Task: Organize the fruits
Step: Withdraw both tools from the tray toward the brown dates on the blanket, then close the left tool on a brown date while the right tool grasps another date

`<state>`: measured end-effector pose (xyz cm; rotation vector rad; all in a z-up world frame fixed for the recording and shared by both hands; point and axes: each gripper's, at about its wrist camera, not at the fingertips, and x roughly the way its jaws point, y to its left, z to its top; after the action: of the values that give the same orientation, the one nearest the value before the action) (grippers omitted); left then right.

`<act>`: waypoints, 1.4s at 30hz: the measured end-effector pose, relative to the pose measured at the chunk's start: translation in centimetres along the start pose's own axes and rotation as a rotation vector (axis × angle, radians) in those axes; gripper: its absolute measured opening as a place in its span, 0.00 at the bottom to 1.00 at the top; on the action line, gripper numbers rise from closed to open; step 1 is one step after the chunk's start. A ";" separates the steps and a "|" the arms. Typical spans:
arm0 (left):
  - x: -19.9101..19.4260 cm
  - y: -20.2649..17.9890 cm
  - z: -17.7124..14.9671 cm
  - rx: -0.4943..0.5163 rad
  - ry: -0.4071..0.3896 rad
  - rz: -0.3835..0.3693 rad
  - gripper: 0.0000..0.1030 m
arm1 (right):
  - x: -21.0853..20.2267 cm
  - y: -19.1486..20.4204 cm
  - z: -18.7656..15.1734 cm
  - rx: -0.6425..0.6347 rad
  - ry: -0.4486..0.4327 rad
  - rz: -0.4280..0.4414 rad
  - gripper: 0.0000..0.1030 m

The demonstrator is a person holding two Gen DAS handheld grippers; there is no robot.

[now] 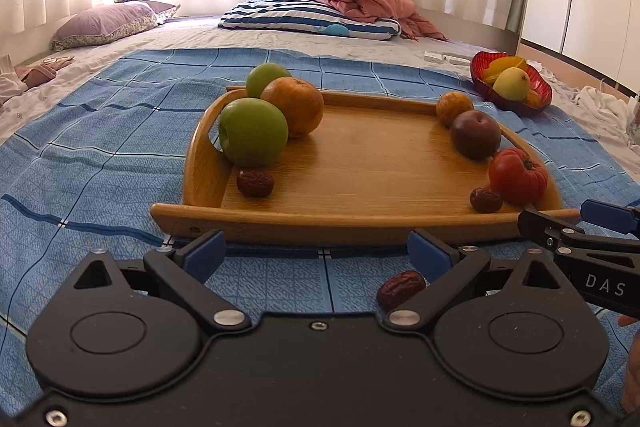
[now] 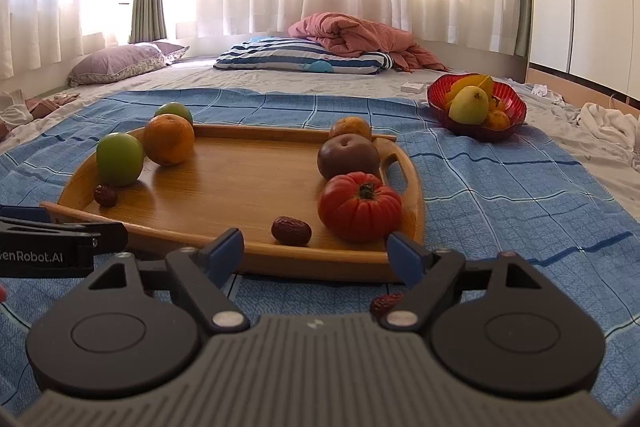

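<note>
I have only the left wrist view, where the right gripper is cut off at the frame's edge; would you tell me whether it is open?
Observer: Yes. In the right wrist view the right gripper is wide open and empty, facing the near rim of the wooden tray.
Operator: Thank you. Is any fruit lying off the tray close to it?
Observer: A date lies on the blue blanket, partly hidden by that gripper's right finger.
Operator: Does the tray have a handle on the tomato's side?
Observer: Yes, a cut-out handle shows just behind the tomato.
</note>
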<state>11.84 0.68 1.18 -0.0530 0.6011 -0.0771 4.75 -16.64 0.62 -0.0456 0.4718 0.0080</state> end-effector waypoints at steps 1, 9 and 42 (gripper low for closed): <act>-0.1 -0.1 -0.2 0.004 0.002 -0.003 0.95 | -0.1 -0.2 -0.2 0.001 0.001 -0.002 0.86; -0.2 -1.1 -1.5 0.010 0.020 -0.012 0.97 | -0.8 -1.6 -1.6 0.001 0.014 -0.040 0.90; 0.5 -4.1 -2.7 0.043 0.021 -0.068 0.51 | 0.9 -2.2 -4.2 0.036 0.041 -0.081 0.54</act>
<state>10.46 -3.48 -1.05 -0.0308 0.6188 -0.1565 3.67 -19.07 -3.46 -0.0296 0.5103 -0.0804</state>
